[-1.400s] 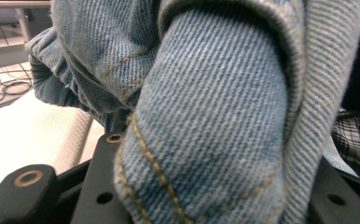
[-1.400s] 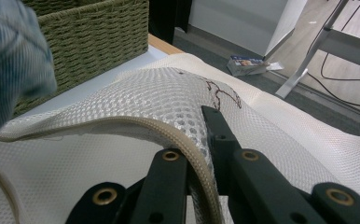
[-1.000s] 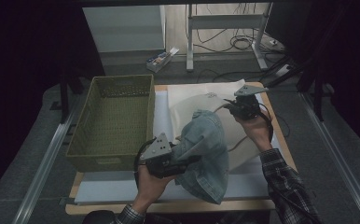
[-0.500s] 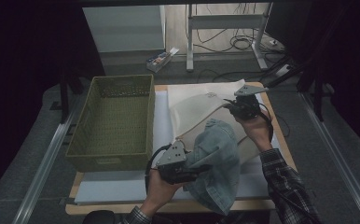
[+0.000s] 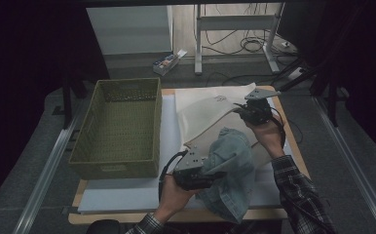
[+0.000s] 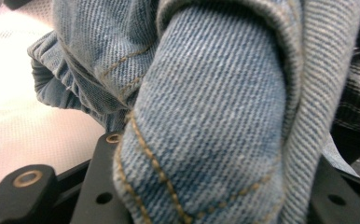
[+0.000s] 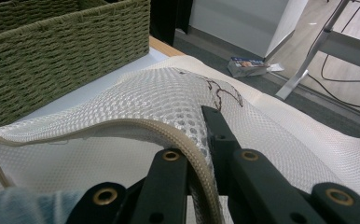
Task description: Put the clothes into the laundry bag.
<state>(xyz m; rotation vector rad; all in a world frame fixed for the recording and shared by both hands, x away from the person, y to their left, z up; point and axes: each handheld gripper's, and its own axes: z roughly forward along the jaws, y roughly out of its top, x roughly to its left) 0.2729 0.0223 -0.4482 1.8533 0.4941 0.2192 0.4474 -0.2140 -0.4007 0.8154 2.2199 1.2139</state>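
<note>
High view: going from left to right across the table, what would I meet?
Basket → left gripper → denim → right gripper. The mesh bag overlaps several of these, so it is left out.

Left tongs (image 6: 206, 205) tips under denim (image 6: 206, 116)

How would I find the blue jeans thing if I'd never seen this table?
Start at the big green woven basket on the table's left, then look right, past the white mesh bag. In front of that bag hangs the denim garment, pinched by the left gripper. It's the only blue, stitched cloth there.
</note>
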